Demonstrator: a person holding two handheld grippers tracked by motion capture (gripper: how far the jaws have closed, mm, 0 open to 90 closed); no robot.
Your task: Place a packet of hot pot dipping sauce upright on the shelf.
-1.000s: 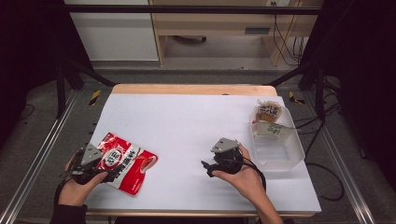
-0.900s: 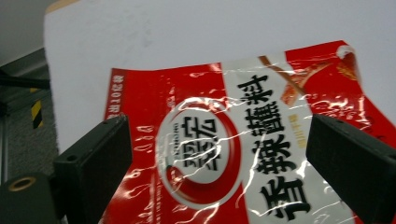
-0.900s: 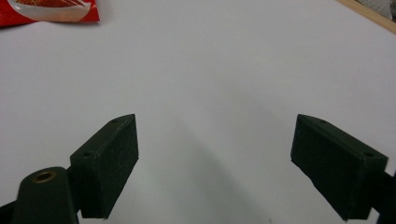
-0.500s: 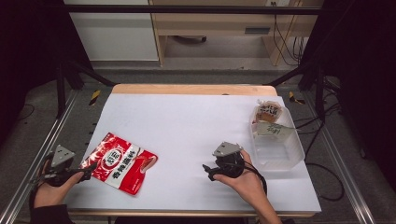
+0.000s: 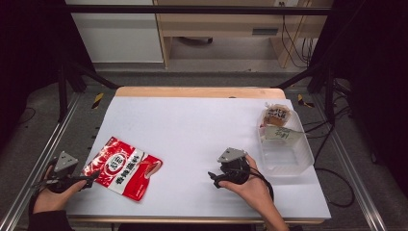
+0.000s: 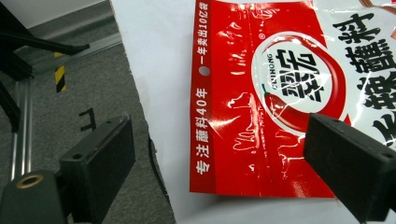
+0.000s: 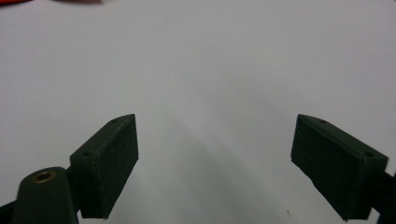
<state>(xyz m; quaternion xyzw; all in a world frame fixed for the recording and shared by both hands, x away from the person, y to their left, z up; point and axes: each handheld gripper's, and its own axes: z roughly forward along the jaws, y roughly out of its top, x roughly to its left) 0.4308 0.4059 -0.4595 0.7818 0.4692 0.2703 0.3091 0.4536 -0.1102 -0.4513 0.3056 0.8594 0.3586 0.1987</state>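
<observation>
Left tongs gape wide, empty, at the near-left worktop edge beside the red sauce packet. Right tongs wide, empty. Risk: my jaw skids the slick flat packet off the edge.

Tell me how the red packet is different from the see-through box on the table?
The red packet lies flat at the table's left, near the left gripper; the clear plastic box stands at the right edge with raised walls. The packet is opaque, glossy red with printed characters; the box is see-through. The packet is sealed and holds nothing visible; the box is open-topped and holds two small food packs. Both rest on the white table.
</observation>
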